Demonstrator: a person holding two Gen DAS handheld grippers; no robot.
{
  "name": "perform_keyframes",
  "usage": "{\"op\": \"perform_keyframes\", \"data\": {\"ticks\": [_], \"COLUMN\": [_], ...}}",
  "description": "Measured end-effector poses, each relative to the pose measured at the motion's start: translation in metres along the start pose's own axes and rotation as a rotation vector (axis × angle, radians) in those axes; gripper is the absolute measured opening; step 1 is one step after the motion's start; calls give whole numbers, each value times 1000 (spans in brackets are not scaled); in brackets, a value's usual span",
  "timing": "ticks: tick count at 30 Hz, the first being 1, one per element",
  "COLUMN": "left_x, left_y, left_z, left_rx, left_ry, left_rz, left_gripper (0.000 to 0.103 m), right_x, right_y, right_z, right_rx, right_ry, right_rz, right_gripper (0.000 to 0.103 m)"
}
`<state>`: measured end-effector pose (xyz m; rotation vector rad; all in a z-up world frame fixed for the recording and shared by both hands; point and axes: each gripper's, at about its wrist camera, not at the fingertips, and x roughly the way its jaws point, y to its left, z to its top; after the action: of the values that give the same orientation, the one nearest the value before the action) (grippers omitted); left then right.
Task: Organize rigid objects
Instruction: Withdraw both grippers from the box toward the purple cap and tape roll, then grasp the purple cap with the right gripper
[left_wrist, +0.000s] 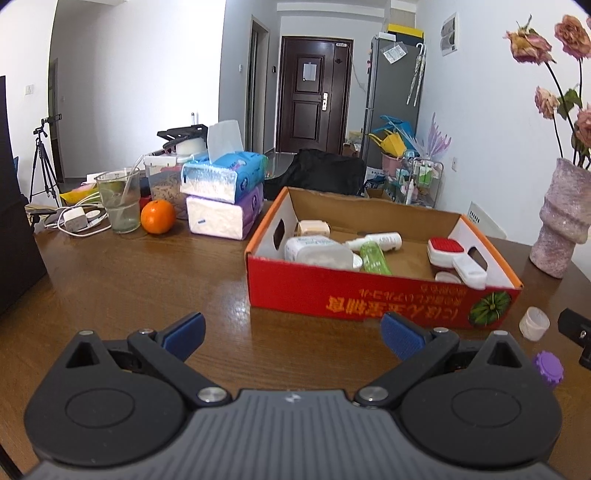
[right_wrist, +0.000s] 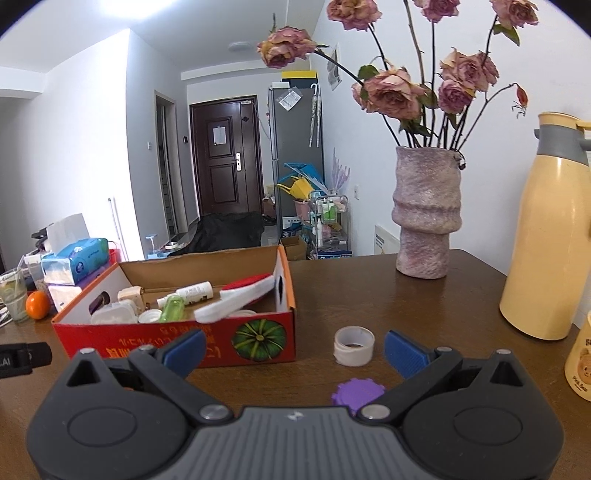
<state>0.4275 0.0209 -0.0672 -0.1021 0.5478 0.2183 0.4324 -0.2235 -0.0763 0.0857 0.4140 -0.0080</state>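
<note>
Left wrist view: left gripper (left_wrist: 291, 334) spread wide, empty, above the bench (left_wrist: 129, 280); red box (left_wrist: 369, 295) ahead holds bottles. Right wrist view: right gripper (right_wrist: 293, 349) released; white cap (right_wrist: 354, 346) and purple cap (right_wrist: 356, 393) on bench beside box.

The left gripper (left_wrist: 291, 334) gapes empty before the red box (left_wrist: 369, 295), perhaps hovering above the table (left_wrist: 129, 280).
</note>
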Motion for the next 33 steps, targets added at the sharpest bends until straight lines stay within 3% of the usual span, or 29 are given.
{"op": "perform_keyframes", "data": {"ticks": [19,31,33], "left_x": [6,21,23], "left_y": [-16,-15,-18], "left_z": [-22,-25,-26], "left_rx": [30,29,38], "left_ry": [59,113,122], "left_rz": [-12,-46,-48], "left_gripper": [103,103,103], "right_x": [4,55,69], "right_y": [-38,-52,-52], "right_z": [-18,-32,-34], "right_rx": [-24,-76,-78], "right_ry": [60,181,210], "right_rz": [-26,-14,-7], "right_gripper": [103,101,93]}}
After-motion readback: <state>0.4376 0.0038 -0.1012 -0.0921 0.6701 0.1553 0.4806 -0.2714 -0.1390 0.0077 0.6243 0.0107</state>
